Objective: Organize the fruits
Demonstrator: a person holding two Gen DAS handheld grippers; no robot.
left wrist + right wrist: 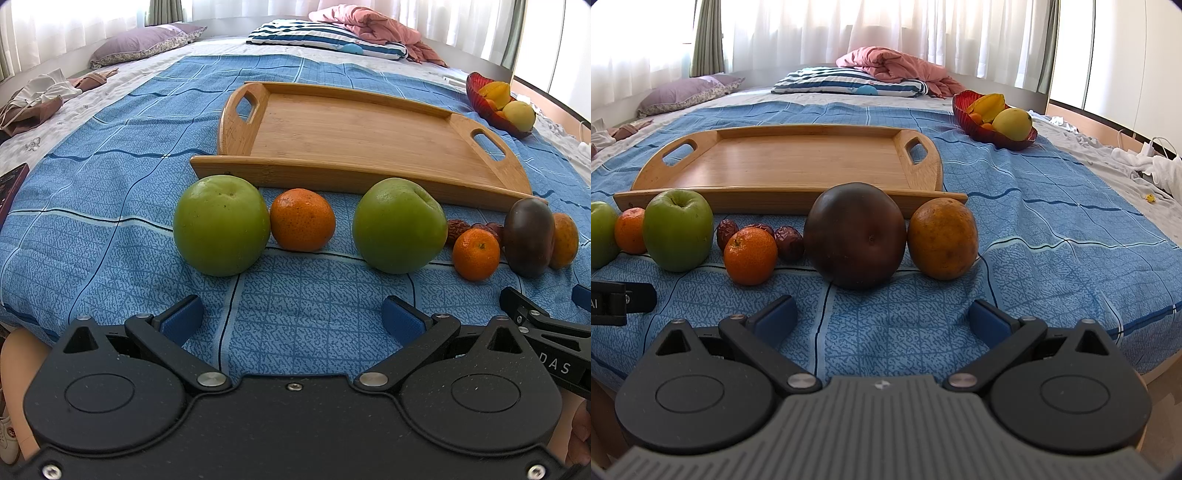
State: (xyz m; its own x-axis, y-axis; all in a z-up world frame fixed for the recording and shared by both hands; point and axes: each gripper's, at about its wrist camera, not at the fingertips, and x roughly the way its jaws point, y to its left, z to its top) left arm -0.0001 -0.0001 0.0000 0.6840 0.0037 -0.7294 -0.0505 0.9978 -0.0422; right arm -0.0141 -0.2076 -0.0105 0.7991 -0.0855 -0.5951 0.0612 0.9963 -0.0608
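Note:
A row of fruit lies on the blue bedspread in front of a wooden tray [354, 133] [798, 162]. In the left wrist view: a green apple [221, 225], a mandarin [302, 219], a second green apple [399, 225], a small mandarin [475, 254], red dates [457, 230], a dark brown fruit [529, 236] and an orange [565, 240]. My left gripper [293, 317] is open and empty, short of the apples. My right gripper [882, 319] is open and empty, just short of the dark brown fruit [855, 236] and the orange [942, 238].
A red bowl [964, 114] [476, 96] of yellow and orange fruit stands at the far right of the bed. Pillows [849, 85] and a pink blanket [897, 66] lie at the back. Clothes [40, 99] lie at the left. The bed's edge runs along the right.

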